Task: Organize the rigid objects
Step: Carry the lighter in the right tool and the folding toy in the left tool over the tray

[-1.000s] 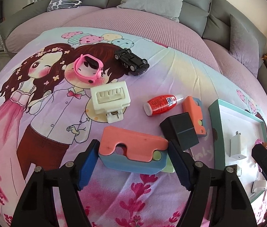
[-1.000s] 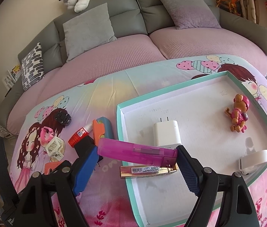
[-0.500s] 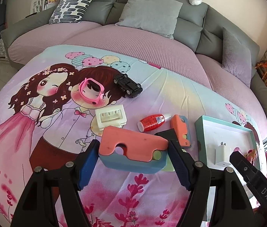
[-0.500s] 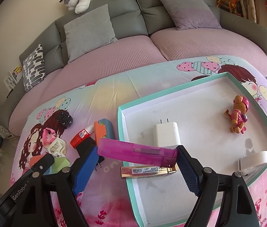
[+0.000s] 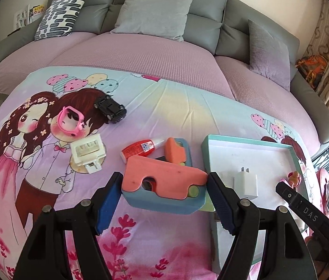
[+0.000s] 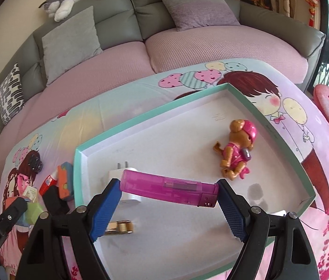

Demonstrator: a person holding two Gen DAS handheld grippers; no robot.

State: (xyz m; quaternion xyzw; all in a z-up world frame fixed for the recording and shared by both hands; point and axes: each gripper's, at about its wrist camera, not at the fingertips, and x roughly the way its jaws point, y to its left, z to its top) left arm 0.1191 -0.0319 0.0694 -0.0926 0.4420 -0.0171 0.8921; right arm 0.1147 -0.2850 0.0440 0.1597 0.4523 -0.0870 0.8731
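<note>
Rigid objects: the left tongs (image 5: pixel 164 196) are closed on a salmon-and-blue block (image 5: pixel 164 186), held clear above the cartoon sheet (image 5: pixel 187 116); the right tongs (image 6: pixel 168 200) clamp a pink lighter (image 6: pixel 169 187) by its ends, above the teal-rimmed tray (image 6: pixel 246 95). Just beyond the lighter lies a white charger (image 6: pixel 118 175); farther, right of it, a toy pup figure (image 6: pixel 236 149). Beyond the left tongs lie a red glue bottle (image 5: pixel 141 149) and a second salmon block (image 5: pixel 176 151); to their left a white clip (image 5: pixel 87 151), farther a pink watch case (image 5: pixel 71 121) and black toy car (image 5: pixel 109 108).
</note>
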